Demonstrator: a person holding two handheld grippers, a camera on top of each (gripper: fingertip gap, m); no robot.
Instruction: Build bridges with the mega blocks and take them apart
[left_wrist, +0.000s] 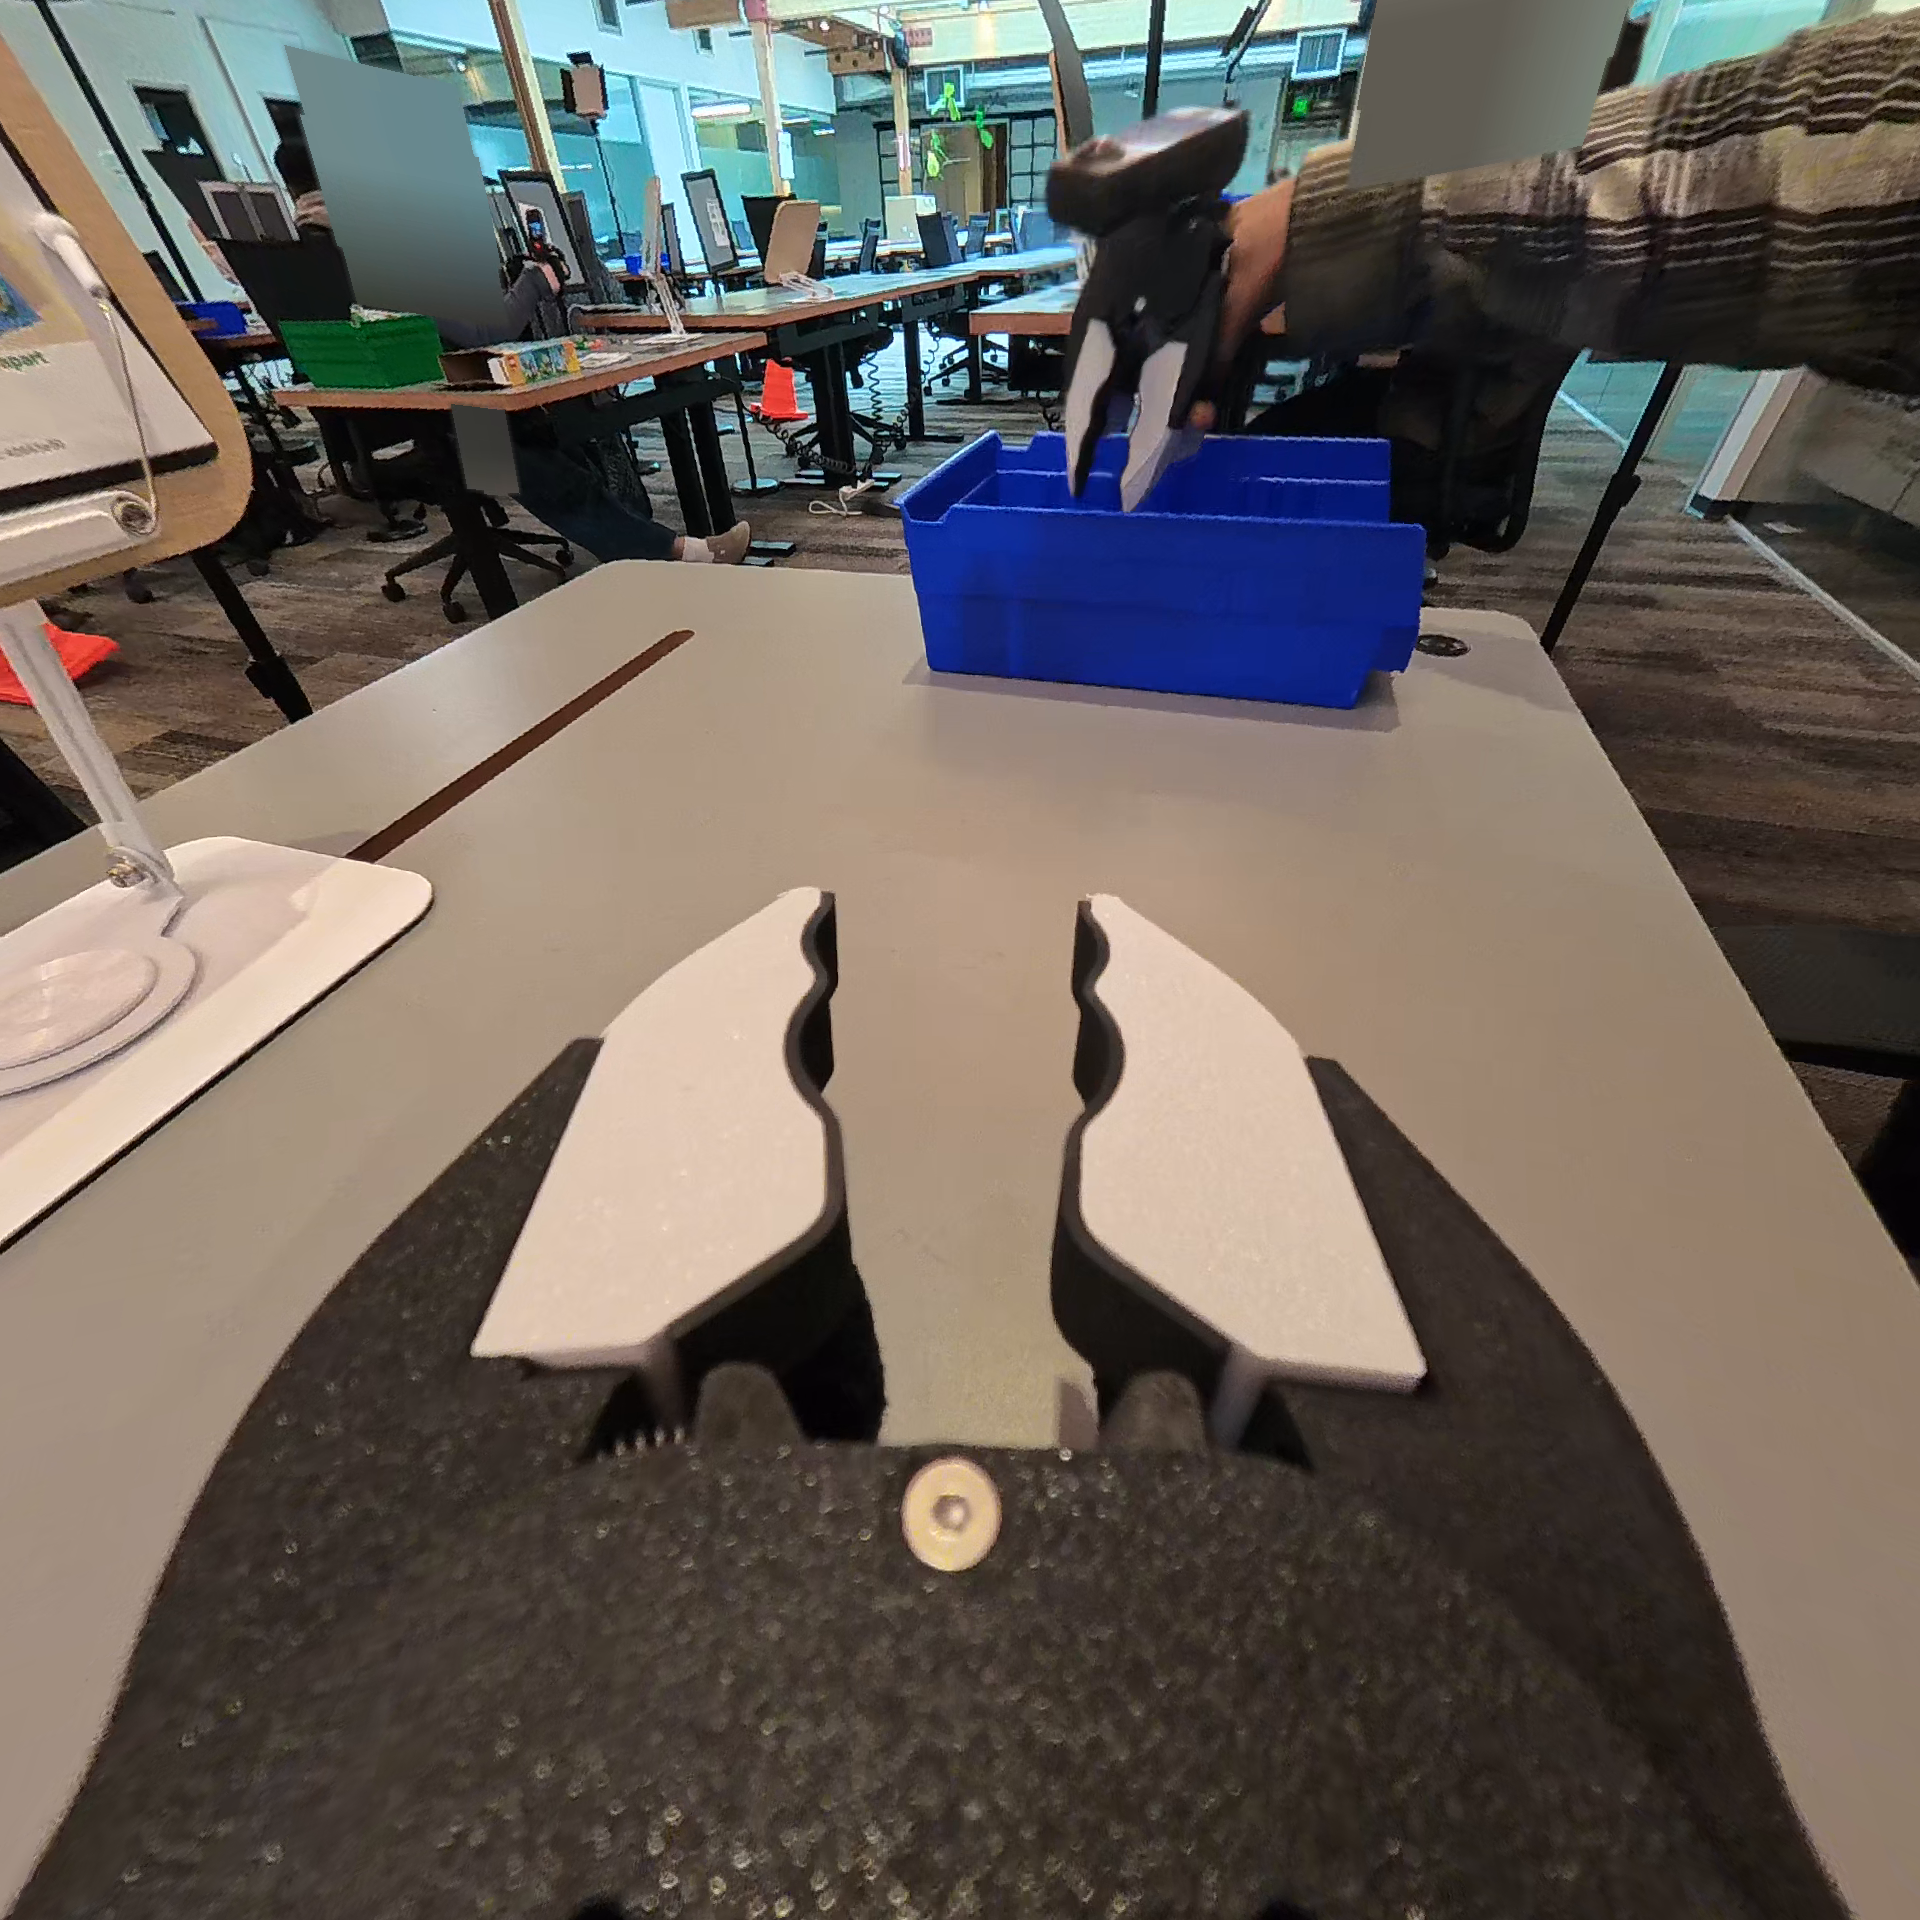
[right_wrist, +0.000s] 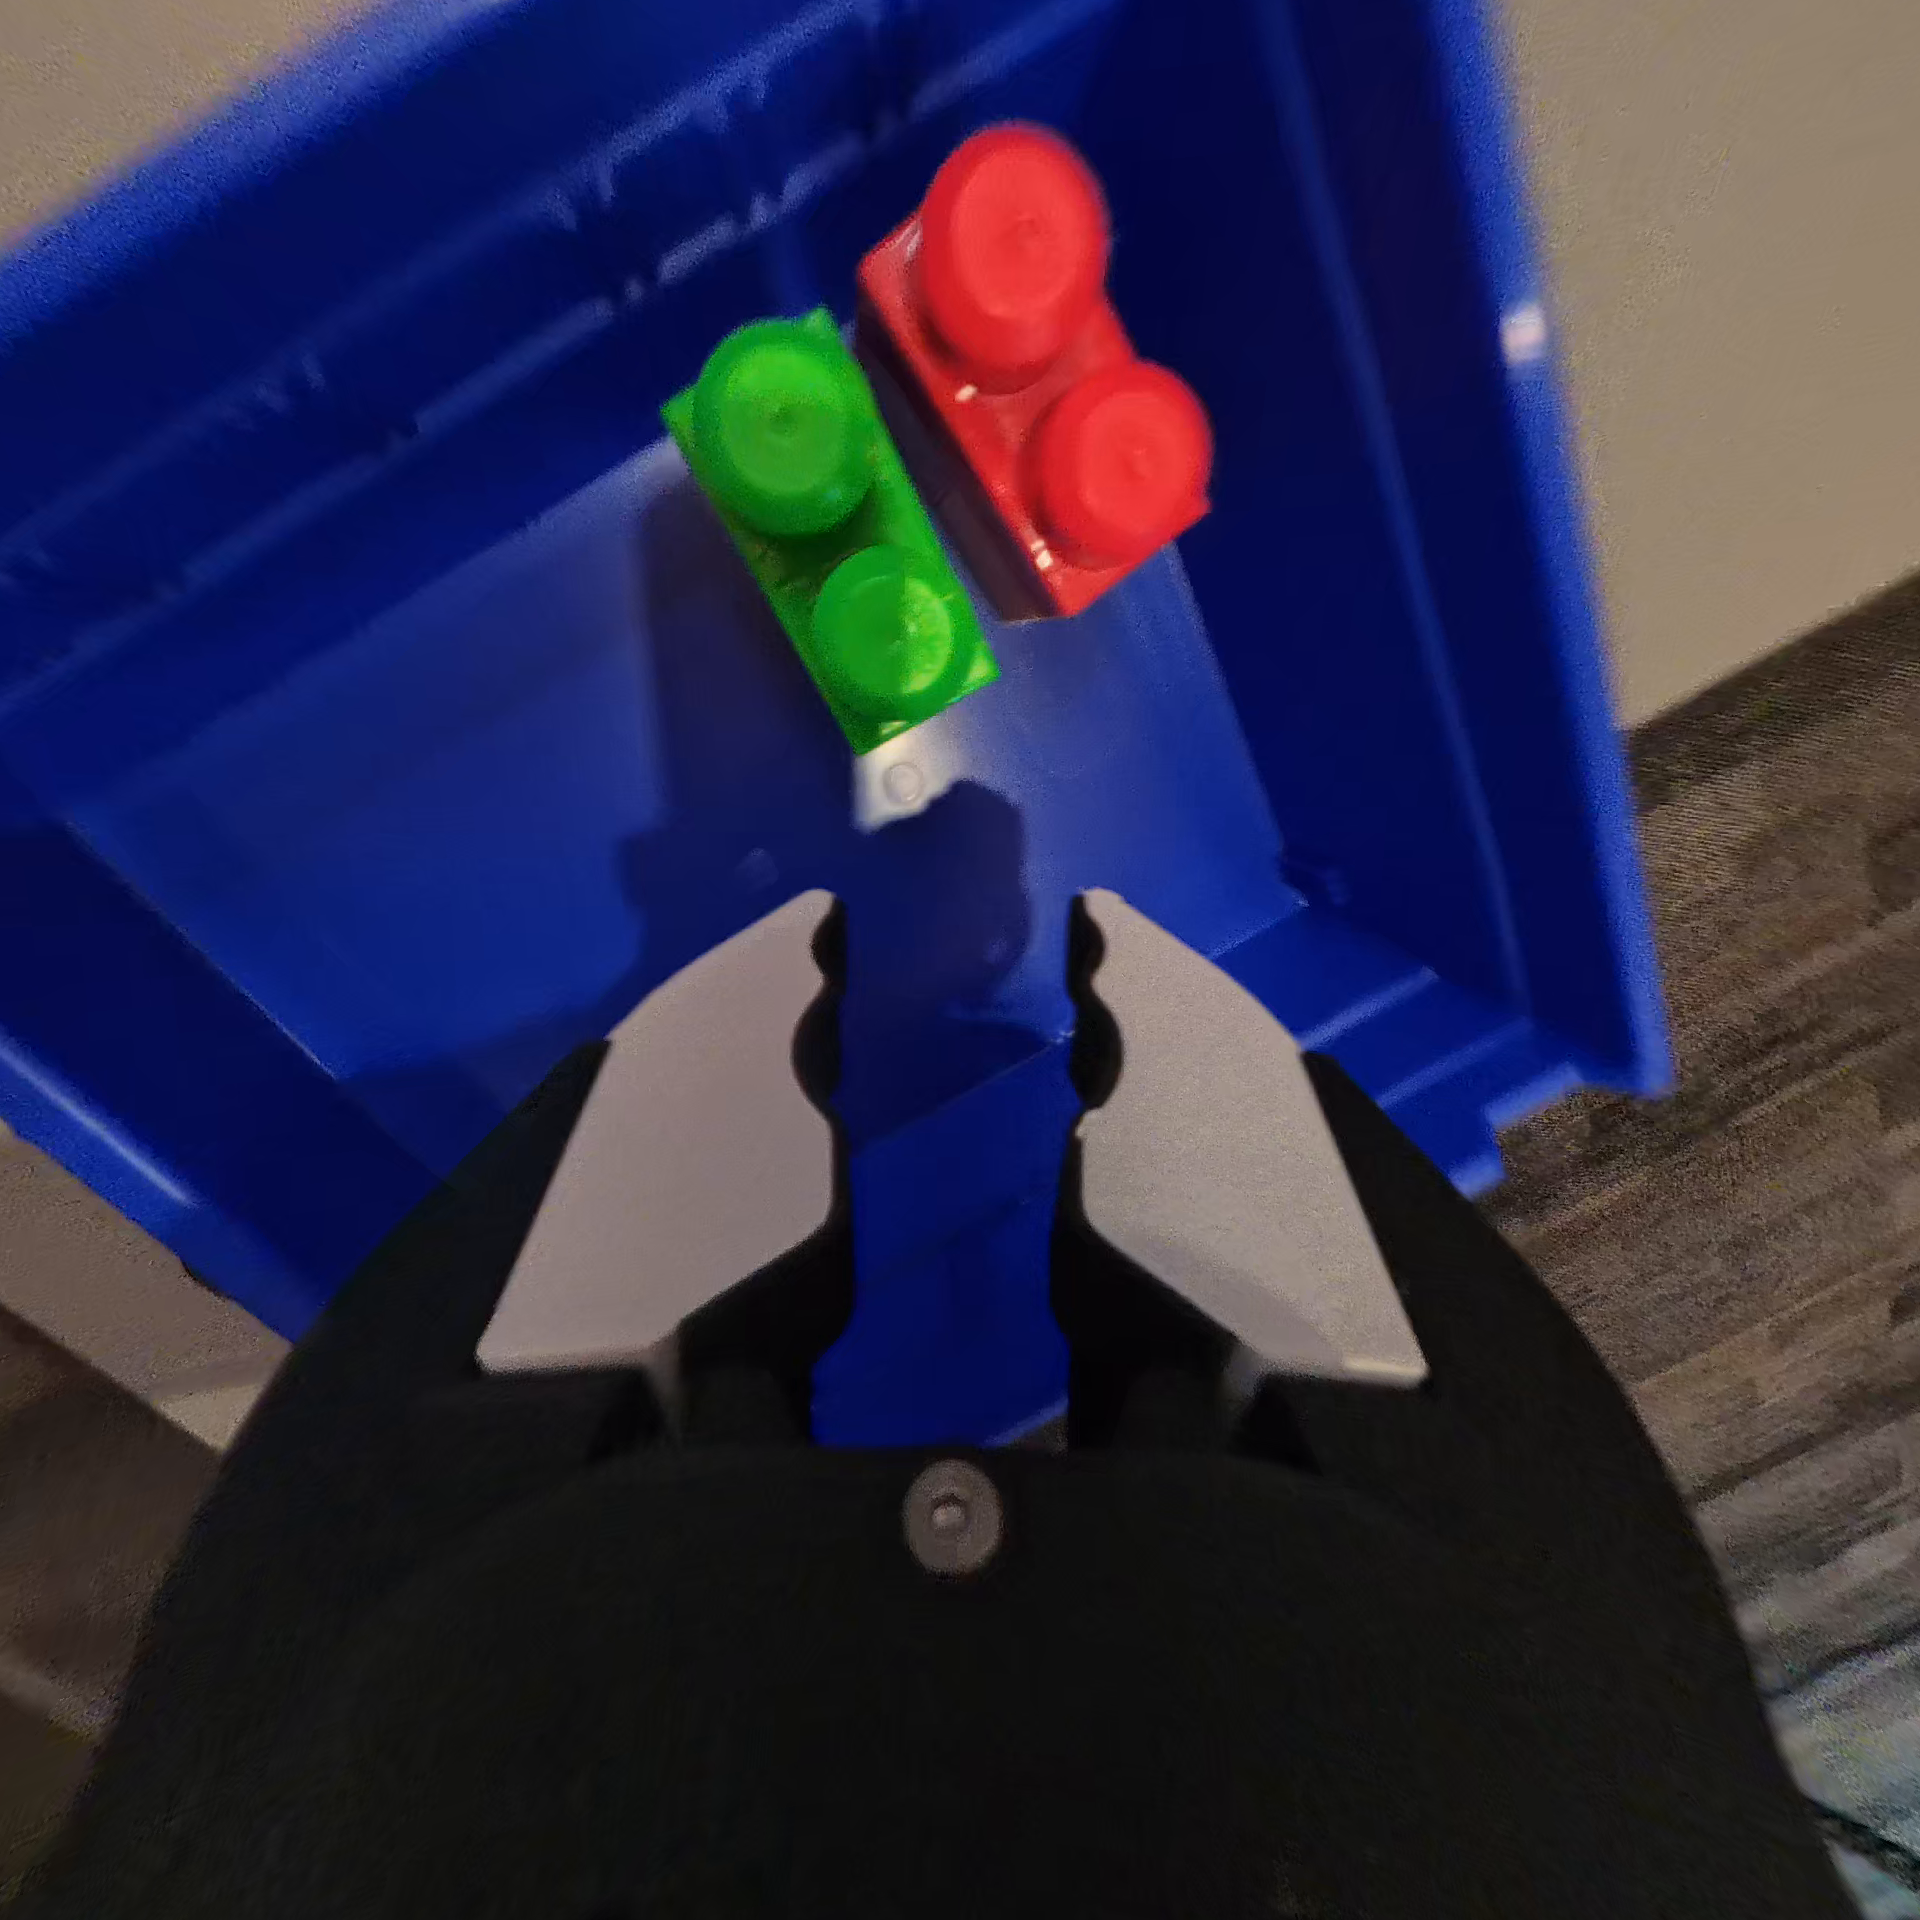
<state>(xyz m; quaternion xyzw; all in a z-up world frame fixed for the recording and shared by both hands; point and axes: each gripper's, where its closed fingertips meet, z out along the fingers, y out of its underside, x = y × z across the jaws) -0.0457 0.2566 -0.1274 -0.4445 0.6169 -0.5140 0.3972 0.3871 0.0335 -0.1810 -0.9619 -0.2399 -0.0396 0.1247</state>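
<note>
In the right wrist view a green two-stud block (right_wrist: 831, 530) and a red two-stud block (right_wrist: 1039, 374) lie side by side on the floor of a blue bin (right_wrist: 312, 436). My right gripper (right_wrist: 956, 914) is open and empty, pointing down into the bin just short of the green block. In the left wrist view my left gripper (left_wrist: 956, 914) is open and empty, low over the grey table (left_wrist: 727, 779). The same view shows the right gripper (left_wrist: 1112, 488) at the far end, dipping into the blue bin (left_wrist: 1164, 613). The blocks are hidden there.
A white stand base (left_wrist: 208, 966) with a tilted board sits at the table's left edge. A dark slot (left_wrist: 540, 738) runs across the tabletop. A person's striped sleeve (left_wrist: 1610, 208) reaches in from the upper right. Desks and chairs stand beyond.
</note>
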